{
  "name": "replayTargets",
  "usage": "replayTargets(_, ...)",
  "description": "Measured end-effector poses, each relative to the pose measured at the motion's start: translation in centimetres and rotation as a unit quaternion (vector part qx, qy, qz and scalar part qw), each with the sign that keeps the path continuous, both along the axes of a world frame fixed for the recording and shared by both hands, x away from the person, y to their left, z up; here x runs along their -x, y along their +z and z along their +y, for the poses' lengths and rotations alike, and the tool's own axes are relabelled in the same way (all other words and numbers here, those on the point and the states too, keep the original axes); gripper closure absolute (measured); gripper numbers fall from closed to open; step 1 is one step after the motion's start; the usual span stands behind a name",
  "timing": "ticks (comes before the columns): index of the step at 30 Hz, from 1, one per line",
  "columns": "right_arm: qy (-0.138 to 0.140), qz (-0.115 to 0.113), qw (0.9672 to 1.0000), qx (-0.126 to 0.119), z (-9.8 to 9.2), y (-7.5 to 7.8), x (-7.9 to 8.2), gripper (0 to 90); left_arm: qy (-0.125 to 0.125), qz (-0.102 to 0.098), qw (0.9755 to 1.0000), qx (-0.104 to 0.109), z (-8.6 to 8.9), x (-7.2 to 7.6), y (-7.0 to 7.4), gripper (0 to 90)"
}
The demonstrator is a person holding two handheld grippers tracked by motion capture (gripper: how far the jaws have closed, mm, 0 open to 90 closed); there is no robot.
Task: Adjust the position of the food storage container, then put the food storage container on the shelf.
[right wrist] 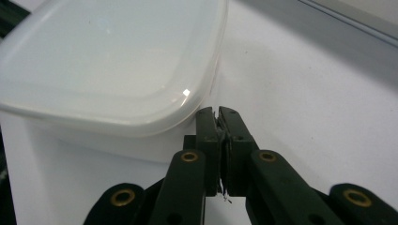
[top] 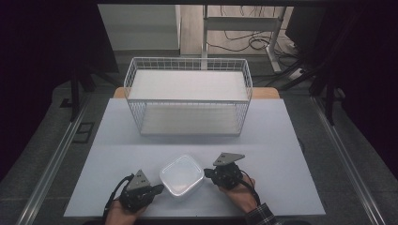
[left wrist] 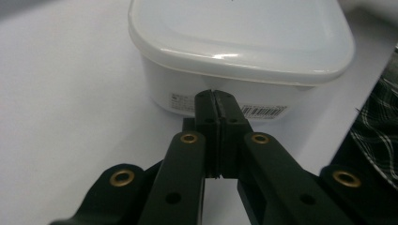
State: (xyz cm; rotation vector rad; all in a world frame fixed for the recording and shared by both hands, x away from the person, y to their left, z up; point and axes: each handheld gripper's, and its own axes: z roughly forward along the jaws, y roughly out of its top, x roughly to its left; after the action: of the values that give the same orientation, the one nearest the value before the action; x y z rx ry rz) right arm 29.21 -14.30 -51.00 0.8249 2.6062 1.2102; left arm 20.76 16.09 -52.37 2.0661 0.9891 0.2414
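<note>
Both hand-held grippers sit low at the near edge of the desk [top: 117, 140], one on either side of a white plastic box [top: 181, 175] with a lid. Left hand-held gripper [top: 158, 189] has its jaws pressed together with nothing between them, the tips aimed at the box's side wall just below the lid rim, by a small printed label and barcode sticker [left wrist: 264, 111]; whether they touch the wall I cannot tell. Right hand-held gripper [top: 207, 174] is likewise closed on nothing, its tips next to a rounded corner of the box under the overhanging lid. By my reading, the step in hand is squeezing or steadying the box between two closed grippers, perhaps ahead of lifting or sliding it. The next move would call for even pressure from both sides, since the walls look smooth and slippery and the corners are rounded. The box is squarish, glossy and slightly translucent, with a raised lid that catches the light. Beneath it the desk is pale, matte and flat. Farther back stands a white wire basket [top: 187, 63] with a fine grid of thin rods and a pale flat surface at its bottom.
</note>
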Motion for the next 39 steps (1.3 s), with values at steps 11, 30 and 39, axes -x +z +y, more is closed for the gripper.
replayTargets(11,-0.004,0.023,0.9997,-0.003,-1.6,0.0,0.2,85.2,0.0,0.002,1.0,0.002,-0.6,-3.7,-0.3,89.0)
replayTargets(30,-0.042,-0.019,0.9989,0.01,-4.2,1.4,0.5,76.1,0.012,-0.016,0.9997,0.011,-0.2,-4.9,0.0,59.7)
replayTargets(39,-0.066,-0.023,0.9976,-0.007,-5.5,1.1,-0.1,36.0,0.014,-0.035,0.9993,0.007,1.0,-4.2,-0.6,16.1)
